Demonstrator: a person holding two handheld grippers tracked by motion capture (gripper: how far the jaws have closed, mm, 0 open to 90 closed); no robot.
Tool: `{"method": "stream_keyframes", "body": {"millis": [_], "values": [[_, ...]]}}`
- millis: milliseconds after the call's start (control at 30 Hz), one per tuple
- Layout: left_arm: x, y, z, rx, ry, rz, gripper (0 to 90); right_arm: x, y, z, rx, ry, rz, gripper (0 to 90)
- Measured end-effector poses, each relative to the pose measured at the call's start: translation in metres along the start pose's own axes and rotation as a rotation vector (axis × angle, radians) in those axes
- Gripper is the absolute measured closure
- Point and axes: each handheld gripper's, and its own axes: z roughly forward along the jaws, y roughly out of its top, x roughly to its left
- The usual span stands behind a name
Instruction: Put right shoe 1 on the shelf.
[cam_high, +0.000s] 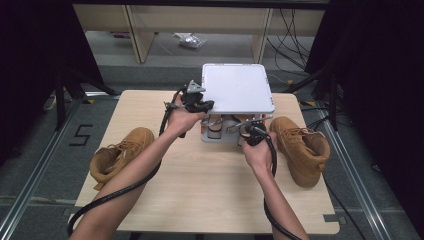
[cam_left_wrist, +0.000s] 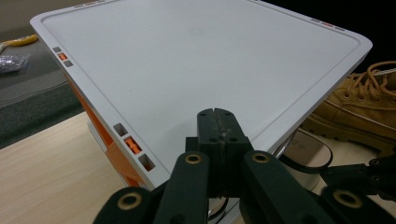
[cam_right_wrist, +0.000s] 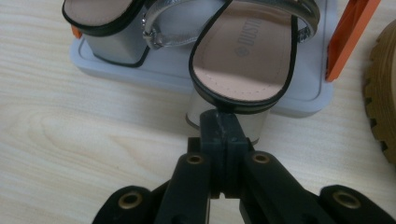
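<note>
A small shoe rack with a white top shelf (cam_high: 237, 87) and orange side posts (cam_right_wrist: 350, 37) stands at the table's far middle. On its lower tray (cam_right_wrist: 299, 100) sit two block-heeled sandals: one (cam_right_wrist: 243, 60) hangs its heel over the tray's front edge, the other (cam_right_wrist: 107, 28) lies to its left. My right gripper (cam_right_wrist: 219, 116) is shut, its tip right at that overhanging heel, with nothing between the jaws. My left gripper (cam_left_wrist: 217, 114) is shut too, hovering over the top shelf's (cam_left_wrist: 196, 60) near edge. From above, the left gripper (cam_high: 207, 106) and right gripper (cam_high: 245, 129) flank the rack's front.
One tan lace-up boot (cam_high: 120, 152) lies on the table's left side, another (cam_high: 300, 147) stands at the right beside the rack. The wooden table (cam_high: 210, 185) has bare room near the front. Black cables trail from both grippers along the forearms.
</note>
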Motion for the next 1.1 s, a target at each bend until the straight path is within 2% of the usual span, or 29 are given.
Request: {"method": "stream_keyframes", "body": {"millis": [33, 133, 367, 400, 467, 600, 700, 767, 800, 833, 867, 900, 1000, 1033, 1100], "values": [[0.000, 0.000, 0.000, 0.000, 0.000, 0.000, 89.9, -0.001, 0.001, 0.000, -0.009, -0.006, -0.027, 90.0], [0.000, 0.000, 0.000, -0.001, -0.001, -0.002, 89.9, 0.000, 0.004, 0.000, -0.015, -0.018, -0.010, 90.0], [-0.001, 0.000, 0.001, -0.011, 0.000, -0.011, 89.9, -0.002, 0.006, 0.006, -0.026, -0.038, -0.030, 90.0], [-0.001, 0.000, 0.001, -0.011, 0.000, -0.011, 89.9, -0.002, 0.006, 0.007, -0.021, -0.040, -0.020, 90.0], [-0.001, 0.000, 0.001, -0.010, 0.000, -0.010, 89.9, -0.003, 0.007, 0.010, -0.029, -0.048, -0.038, 90.0], [-0.001, 0.000, 0.001, -0.011, 0.000, -0.010, 89.9, -0.002, 0.009, 0.013, -0.037, -0.051, -0.023, 90.0], [-0.001, 0.000, 0.001, -0.011, 0.000, -0.010, 89.9, -0.006, 0.010, 0.019, -0.061, -0.069, -0.050, 90.0], [-0.001, 0.000, 0.001, -0.011, 0.000, -0.012, 89.9, -0.006, 0.010, 0.020, -0.062, -0.068, -0.048, 90.0], [0.000, 0.000, 0.000, 0.000, -0.001, 0.001, 89.9, -0.006, 0.009, 0.022, -0.069, -0.067, -0.043, 90.0], [0.000, 0.000, 0.000, -0.001, -0.001, 0.000, 89.9, -0.007, 0.009, 0.023, -0.069, -0.073, -0.055, 90.0], [0.000, 0.000, 0.000, 0.000, 0.000, 0.000, 89.9, -0.006, 0.009, 0.025, -0.071, -0.069, -0.038, 90.0], [-0.001, 0.000, 0.001, -0.011, -0.001, -0.013, 89.9, -0.006, 0.009, 0.026, -0.083, -0.077, -0.050, 90.0], [-0.001, 0.000, 0.001, -0.010, 0.000, -0.013, 89.9, -0.005, 0.009, 0.027, -0.088, -0.083, -0.049, 90.0], [0.000, 0.000, 0.000, 0.000, 0.000, -0.001, 89.9, -0.005, 0.010, 0.030, -0.105, -0.080, -0.069, 90.0], [0.000, 0.000, 0.000, 0.000, 0.000, -0.002, 89.9, -0.005, 0.011, 0.031, -0.104, -0.078, -0.072, 90.0]]}}
